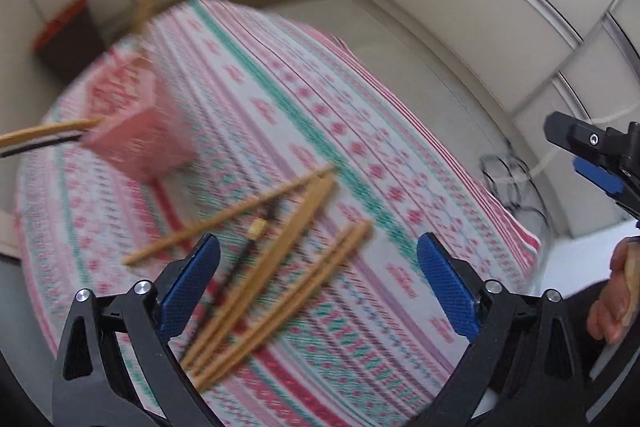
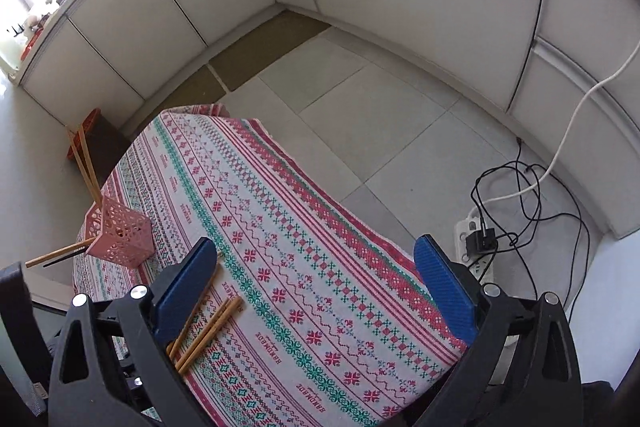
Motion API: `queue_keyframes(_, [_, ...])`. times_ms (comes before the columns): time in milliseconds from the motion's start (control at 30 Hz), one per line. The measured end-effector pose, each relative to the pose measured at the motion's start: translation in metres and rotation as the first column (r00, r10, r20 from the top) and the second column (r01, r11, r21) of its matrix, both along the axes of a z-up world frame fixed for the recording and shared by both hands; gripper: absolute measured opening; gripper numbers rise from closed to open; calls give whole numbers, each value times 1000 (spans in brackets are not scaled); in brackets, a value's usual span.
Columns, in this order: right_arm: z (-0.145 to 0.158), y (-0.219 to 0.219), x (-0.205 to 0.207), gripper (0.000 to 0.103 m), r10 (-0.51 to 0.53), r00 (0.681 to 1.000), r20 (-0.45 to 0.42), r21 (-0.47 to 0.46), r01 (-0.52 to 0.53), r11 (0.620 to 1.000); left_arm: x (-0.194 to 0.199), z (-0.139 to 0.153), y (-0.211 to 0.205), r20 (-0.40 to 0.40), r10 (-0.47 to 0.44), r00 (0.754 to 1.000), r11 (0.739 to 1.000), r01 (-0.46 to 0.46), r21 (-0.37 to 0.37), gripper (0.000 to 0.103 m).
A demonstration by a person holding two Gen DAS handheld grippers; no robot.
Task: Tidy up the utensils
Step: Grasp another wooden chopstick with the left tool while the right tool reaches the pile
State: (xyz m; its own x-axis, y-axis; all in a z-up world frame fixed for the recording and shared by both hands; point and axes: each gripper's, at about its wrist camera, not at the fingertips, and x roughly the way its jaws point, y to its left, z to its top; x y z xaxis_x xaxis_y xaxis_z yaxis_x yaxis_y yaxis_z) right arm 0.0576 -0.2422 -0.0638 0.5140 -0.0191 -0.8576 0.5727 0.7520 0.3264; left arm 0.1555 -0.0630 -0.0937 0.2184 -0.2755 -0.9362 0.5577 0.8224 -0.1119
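Loosely scattered chopsticks (image 1: 280,259) are seen at 6 o'clock between released left tongs (image 1: 318,279), right tongs (image 2: 316,283) likewise spread, pink holder (image 2: 120,237) at 9 o'clock on the counter (image 2: 320,247).

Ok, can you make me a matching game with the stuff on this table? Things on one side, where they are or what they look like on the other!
Things:
1. pink holder
2. loose chopsticks
3. power strip
4. left gripper

Descriptions:
A. on the floor with cables plugged in
B. lying flat on the patterned tablecloth
C. open, holding nothing
D. standing at the table's far left, chopsticks poking out

Pairs: 1-D, 2-B, 3-A, 4-C
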Motion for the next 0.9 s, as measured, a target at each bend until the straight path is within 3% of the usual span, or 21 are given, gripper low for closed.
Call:
queue_keyframes(167, [-10, -14, -6, 96, -17, 999, -37, 53, 19, 998, 14, -38, -29, -186, -72, 980, 997, 71, -14, 85])
queue_keyframes(267, [-16, -23, -9, 96, -36, 998, -58, 53, 39, 998, 22, -54, -38, -250, -76, 965, 997, 79, 2, 73])
queue_keyframes(400, [-23, -37, -11, 96, -52, 995, -88, 67, 58, 996, 29, -67, -46, -268, -68, 961, 995, 86, 55, 47])
queue_keyframes(467, [-26, -41, -11, 96, -65, 994, -94, 82, 72, 994, 31, -70, -47, -269, -61, 961, 995, 81, 63, 40])
queue_keyframes(667, [-32, -37, -6, 96, -43, 994, -102, 125, 56, 991, 39, -63, -33, -253, -50, 966, 996, 67, 56, 31])
queue_keyframes(900, [-33, -32, -3, 96, -27, 993, -111, 121, 41, 992, 41, -72, -29, -220, -62, 973, 988, 92, 126, 22])
